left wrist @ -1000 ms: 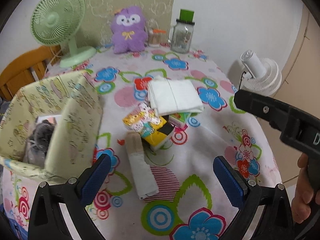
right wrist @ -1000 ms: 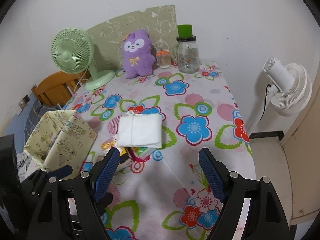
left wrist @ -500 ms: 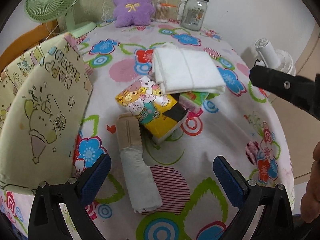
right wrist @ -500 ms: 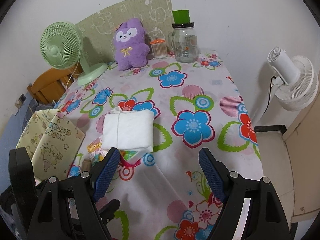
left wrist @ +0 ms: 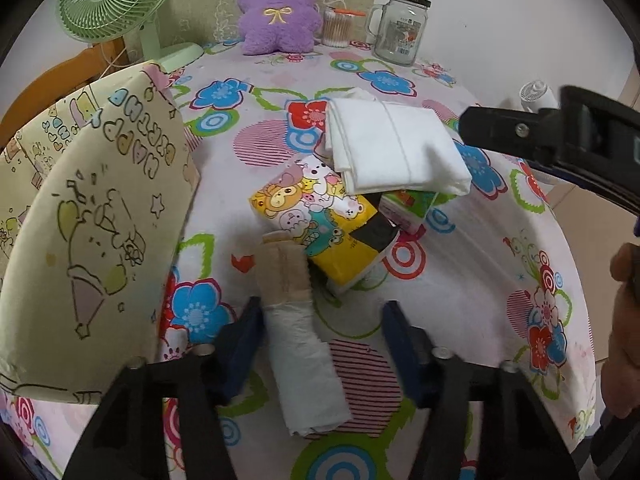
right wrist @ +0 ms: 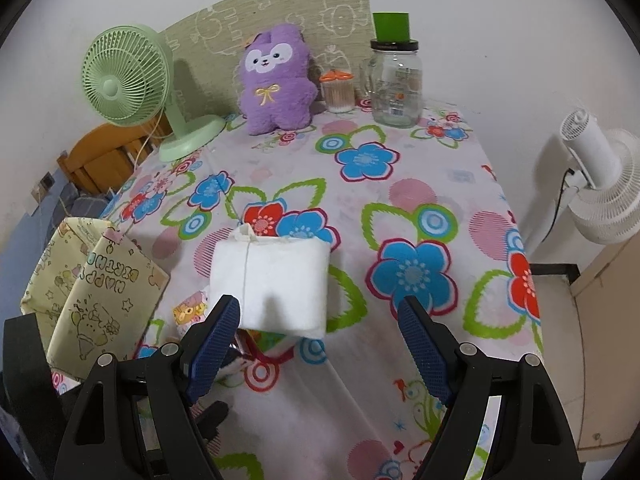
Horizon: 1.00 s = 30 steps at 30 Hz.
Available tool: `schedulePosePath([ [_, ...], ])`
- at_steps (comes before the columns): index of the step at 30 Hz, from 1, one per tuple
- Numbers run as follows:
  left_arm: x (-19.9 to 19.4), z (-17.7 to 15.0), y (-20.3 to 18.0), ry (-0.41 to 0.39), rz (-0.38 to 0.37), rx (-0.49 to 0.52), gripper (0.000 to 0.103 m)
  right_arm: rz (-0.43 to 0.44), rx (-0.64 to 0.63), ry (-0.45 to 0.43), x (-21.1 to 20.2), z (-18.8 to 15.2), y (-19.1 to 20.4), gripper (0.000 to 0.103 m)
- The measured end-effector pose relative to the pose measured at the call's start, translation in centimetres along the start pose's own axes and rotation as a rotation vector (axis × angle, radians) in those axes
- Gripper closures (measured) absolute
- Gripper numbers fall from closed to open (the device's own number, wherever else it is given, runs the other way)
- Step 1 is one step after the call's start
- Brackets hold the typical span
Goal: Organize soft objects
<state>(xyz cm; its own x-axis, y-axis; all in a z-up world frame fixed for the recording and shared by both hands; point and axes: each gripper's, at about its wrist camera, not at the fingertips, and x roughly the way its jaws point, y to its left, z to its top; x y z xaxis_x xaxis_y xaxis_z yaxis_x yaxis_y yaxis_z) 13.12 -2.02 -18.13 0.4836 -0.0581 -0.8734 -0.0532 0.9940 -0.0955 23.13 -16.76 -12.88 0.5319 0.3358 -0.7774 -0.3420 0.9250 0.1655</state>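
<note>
A rolled white bag with a tan band (left wrist: 298, 332) lies on the floral tablecloth. My left gripper (left wrist: 322, 330) is open around it, its left finger (left wrist: 240, 344) close beside the roll. A yellow cartoon tissue pack (left wrist: 324, 220) lies just beyond, with a folded white cloth (left wrist: 392, 148) on top of a green pack (left wrist: 412, 206). A yellow fabric bin (left wrist: 88, 216) stands at the left. My right gripper (right wrist: 320, 336) is open and empty, low over the table in front of the white cloth (right wrist: 272, 280).
A purple plush (right wrist: 276, 80), a green desk fan (right wrist: 128, 80), a cotton-swab jar (right wrist: 338, 92) and a glass jar with green lid (right wrist: 394, 76) stand at the table's back. A white fan (right wrist: 600, 184) stands off the right edge. A wooden chair (right wrist: 104, 156) is at left.
My left gripper has moved forward and down over the rolled bag, and its fingers have closed in partway. My right gripper has moved closer to the white cloth.
</note>
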Motion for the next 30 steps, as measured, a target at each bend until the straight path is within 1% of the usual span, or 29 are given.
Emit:
schedulePosePath([
  [2, -0.1, 0.0, 0.1, 0.004, -0.001, 0.003, 0.063, 0.006, 0.001, 0.005, 0.3, 0.2, 0.0, 0.02],
  [4, -0.2, 0.1, 0.2, 0.007, -0.004, 0.003, 0.065, 0.02, 0.001, 0.007, 0.6, 0.4, 0.2, 0.02],
  [6, -0.5, 0.1, 0.3, 0.005, -0.007, 0.004, 0.069, 0.036, 0.005, 0.014, 1.0, 0.7, 0.3, 0.02],
  [9, -0.8, 0.1, 0.3, -0.002, -0.004, 0.008, 0.073, 0.041, 0.006, 0.026, 1.6, 0.9, 0.5, 0.02],
  [12, -1.3, 0.1, 0.4, -0.011, -0.006, 0.009, 0.077, 0.051, -0.004, 0.054, 2.4, 1.1, 0.9, 0.02],
  [15, -1.7, 0.2, 0.5, -0.021, -0.001, 0.013, 0.081, 0.056, -0.013, 0.072, 3.2, 1.3, 1.5, 0.02],
  [21, -1.9, 0.5, 0.8, -0.031, -0.004, 0.012, 0.084, 0.054, -0.016, 0.109, 4.7, 1.4, 2.1, 0.02],
  [25, -2.1, 0.5, 1.0, -0.036, -0.007, 0.014, 0.085, 0.056, -0.021, 0.098, 5.3, 1.4, 2.2, 0.02],
  [26, -2.1, 0.5, 1.0, -0.039, -0.007, 0.015, 0.085, 0.054, -0.02, 0.09, 5.3, 1.4, 2.2, 0.027],
  [27, -2.2, 0.6, 1.0, -0.041, -0.007, 0.016, 0.085, 0.049, -0.019, 0.089, 5.4, 1.4, 2.2, 0.039],
  [30, -2.3, 0.6, 1.2, -0.047, -0.008, 0.013, 0.085, 0.045, -0.013, 0.103, 5.5, 1.6, 2.0, 0.055],
])
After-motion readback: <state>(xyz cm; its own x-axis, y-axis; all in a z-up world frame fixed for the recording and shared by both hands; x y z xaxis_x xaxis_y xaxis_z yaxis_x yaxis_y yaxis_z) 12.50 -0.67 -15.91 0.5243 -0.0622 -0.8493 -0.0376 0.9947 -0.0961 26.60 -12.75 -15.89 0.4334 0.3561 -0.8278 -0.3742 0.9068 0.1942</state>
